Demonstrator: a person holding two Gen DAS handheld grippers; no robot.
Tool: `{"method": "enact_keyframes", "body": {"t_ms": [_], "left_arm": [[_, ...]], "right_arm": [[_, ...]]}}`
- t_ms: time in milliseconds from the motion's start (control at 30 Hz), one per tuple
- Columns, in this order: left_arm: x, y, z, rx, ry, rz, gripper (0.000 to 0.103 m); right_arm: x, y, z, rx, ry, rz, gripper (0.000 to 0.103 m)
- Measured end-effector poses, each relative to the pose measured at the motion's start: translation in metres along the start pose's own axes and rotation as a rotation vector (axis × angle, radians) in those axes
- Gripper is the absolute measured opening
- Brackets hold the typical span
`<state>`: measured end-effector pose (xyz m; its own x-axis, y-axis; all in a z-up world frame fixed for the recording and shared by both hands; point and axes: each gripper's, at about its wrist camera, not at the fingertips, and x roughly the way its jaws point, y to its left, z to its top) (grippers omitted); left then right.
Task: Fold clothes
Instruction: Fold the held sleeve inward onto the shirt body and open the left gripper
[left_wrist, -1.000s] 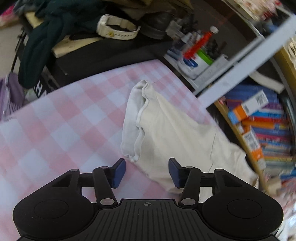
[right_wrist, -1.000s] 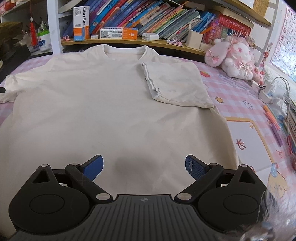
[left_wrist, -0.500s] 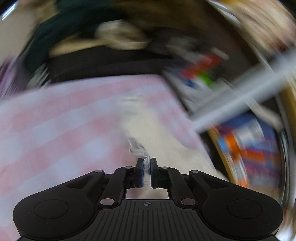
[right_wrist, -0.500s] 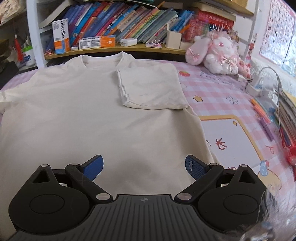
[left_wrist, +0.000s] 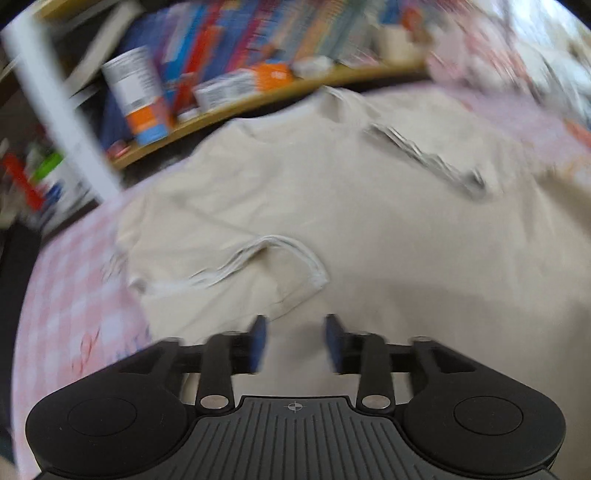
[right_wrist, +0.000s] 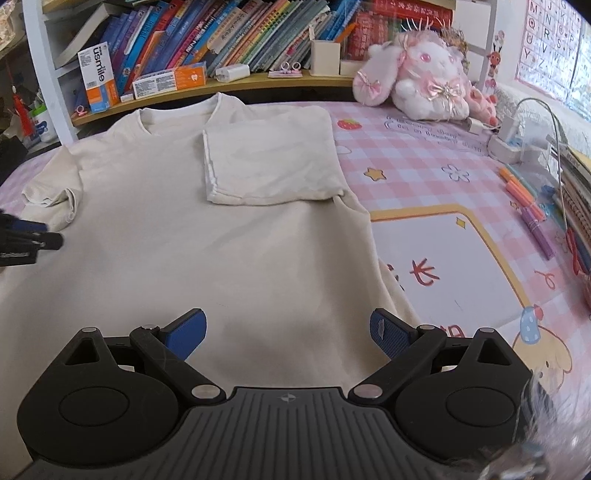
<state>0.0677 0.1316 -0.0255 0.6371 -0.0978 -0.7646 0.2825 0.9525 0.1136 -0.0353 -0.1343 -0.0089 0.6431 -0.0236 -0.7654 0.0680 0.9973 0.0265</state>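
Shirt lies flat on the pink checked tabletop, collar toward the bookshelf. Both the left gripper and right gripper are released, empty. Left sleeve looks rumpled; flatten it squarely before folding the sides.

The shirt lies on the table, its folded sleeve at twelve o'clock, plush at one.

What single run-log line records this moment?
shirt: flat, right sleeve folded in | left sleeve: partly folded, released | left tool: open | right tool: open
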Motion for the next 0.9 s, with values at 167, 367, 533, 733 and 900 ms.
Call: {"method": "enact_keyframes", "body": {"t_ms": [167,367,533,733,900], "left_arm": [[-0.01,0.063,0.002,-0.408,-0.099,0.039,0.055],[0.025,0.078,0.032,-0.375,-0.05,0.188,0.052],[0.034,0.074,0.056,-0.394,-0.089,0.127,0.002],[0.034,0.067,0.104,-0.47,-0.291,-0.306,0.042],[0.029,0.078,0.09,-0.441,-0.262,-0.198,0.05]], "right_arm": [[0.006,-0.007,-0.004,0.018,0.033,0.001,0.096],[0.009,-0.005,-0.005,-0.003,0.046,0.009,0.096],[0.01,-0.008,-0.006,0.005,0.05,0.001,0.096],[0.012,-0.01,-0.004,0.016,0.048,-0.006,0.096],[0.015,-0.008,-0.002,0.014,0.049,-0.004,0.096]]}}
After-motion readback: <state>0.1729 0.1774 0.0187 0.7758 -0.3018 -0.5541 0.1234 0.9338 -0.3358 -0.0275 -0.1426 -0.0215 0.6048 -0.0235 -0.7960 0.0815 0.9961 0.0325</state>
